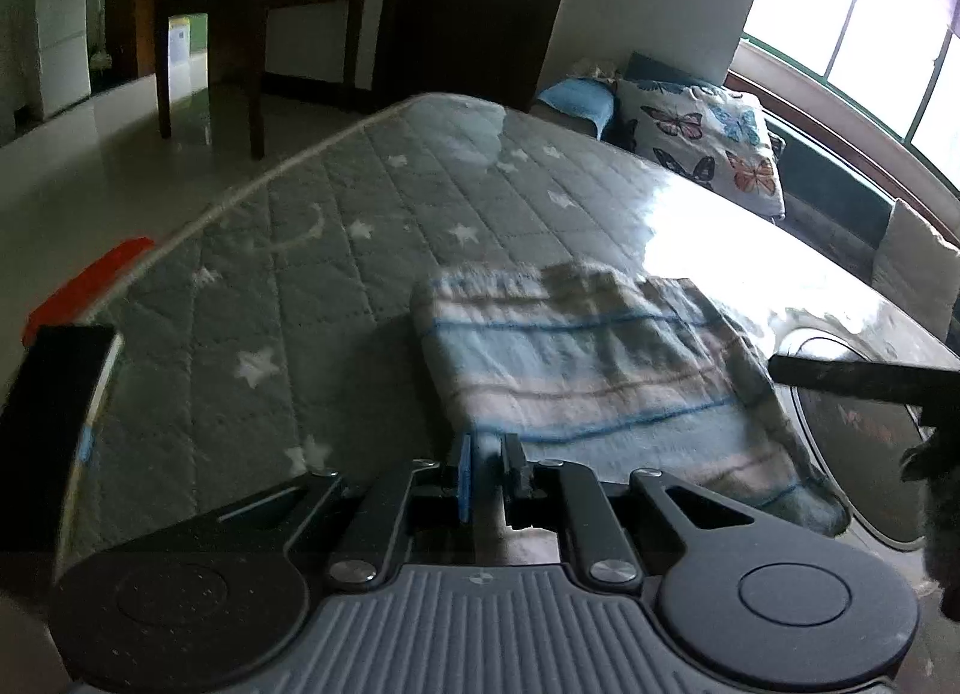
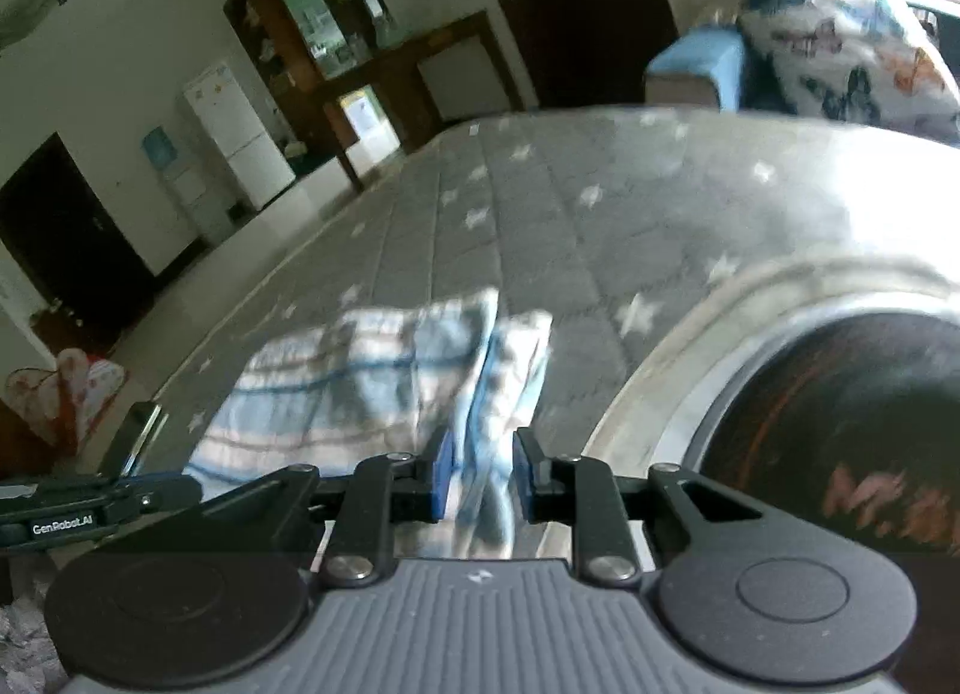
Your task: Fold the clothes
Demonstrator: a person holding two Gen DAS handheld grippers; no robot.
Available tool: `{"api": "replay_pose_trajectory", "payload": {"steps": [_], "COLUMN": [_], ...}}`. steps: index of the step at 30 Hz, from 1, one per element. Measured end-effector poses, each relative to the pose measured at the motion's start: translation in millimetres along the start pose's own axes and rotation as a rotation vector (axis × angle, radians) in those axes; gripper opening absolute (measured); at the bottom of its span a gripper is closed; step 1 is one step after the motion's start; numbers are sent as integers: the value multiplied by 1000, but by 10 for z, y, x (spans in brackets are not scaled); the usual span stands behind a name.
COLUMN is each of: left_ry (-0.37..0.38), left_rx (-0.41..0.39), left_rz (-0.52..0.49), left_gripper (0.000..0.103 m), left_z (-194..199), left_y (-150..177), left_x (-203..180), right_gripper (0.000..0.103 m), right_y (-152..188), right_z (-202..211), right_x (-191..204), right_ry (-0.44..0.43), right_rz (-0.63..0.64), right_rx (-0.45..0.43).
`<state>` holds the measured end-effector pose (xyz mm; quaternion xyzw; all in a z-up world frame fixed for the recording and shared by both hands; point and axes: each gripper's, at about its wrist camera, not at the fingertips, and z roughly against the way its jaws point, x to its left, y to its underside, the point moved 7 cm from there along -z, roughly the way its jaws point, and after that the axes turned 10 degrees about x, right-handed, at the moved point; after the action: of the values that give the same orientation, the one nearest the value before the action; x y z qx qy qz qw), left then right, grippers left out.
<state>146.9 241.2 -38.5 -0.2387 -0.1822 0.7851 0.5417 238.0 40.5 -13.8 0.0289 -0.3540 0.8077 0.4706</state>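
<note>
Nearest the left wrist camera is the grey ribbed body of the left gripper [image 1: 485, 469], its black linkage arms running forward to two fingers that sit close together, pinching the near edge of a striped garment [image 1: 600, 358]. The cloth is pale, with blue and brownish bands, and lies partly folded on a grey quilted mattress [image 1: 336, 250] patterned with white stars. A dark bar, part of the other gripper, enters this view from the right edge, just above the garment's right side.

In the right wrist view the right gripper [image 2: 477, 478] fills the foreground in the same way. Its blue-padded fingers [image 2: 441, 475] stand a little apart, with a bunched fold of the striped garment [image 2: 384, 388] running down between them. The picture is blurred, so whether the pads actually press the cloth cannot be told. The rest of the garment spreads to the left across the mattress [image 2: 540, 226]. To the right of the gripper lies a dark round panel with a pale rim [image 2: 840, 424].

Beyond the mattress, a butterfly-print pillow [image 1: 708, 147] and a blue cushion [image 1: 579, 99] rest by a bright window [image 1: 858, 21]. A dark wooden table [image 1: 258, 27] and a white fridge [image 2: 237, 132] stand farther back on a pale floor
</note>
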Motion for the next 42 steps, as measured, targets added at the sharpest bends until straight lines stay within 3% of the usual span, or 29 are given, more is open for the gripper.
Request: {"api": "replay_pose_trajectory", "payload": {"steps": [2, 5, 15, 26, 34, 42], "left_ry": [-6, -10, -28, -60, -45, -1], "left_rx": [-15, -27, 13, 19, 12, 11], "left_rz": [3, 3, -11, 10, -11, -79], "left_gripper": [23, 23, 23, 24, 31, 40], "left_z": [23, -3, -315, -509, -371, -87], "left_y": [-67, -166, -309, -516, -432, -117], "left_x": [1, -14, -33, 15, -23, -233], "right_gripper": [22, 21, 16, 16, 17, 17], "right_y": [-60, -163, -239, -367, -318, 21], "right_z": [101, 121, -369, -490, -258, 115], "right_x": [20, 94, 77, 186, 260, 490], "right_ry": [20, 10, 24, 38, 34, 7], "right_rz": [21, 46, 58, 107, 149, 252], "right_rx": [-36, -54, 9, 18, 36, 69]}}
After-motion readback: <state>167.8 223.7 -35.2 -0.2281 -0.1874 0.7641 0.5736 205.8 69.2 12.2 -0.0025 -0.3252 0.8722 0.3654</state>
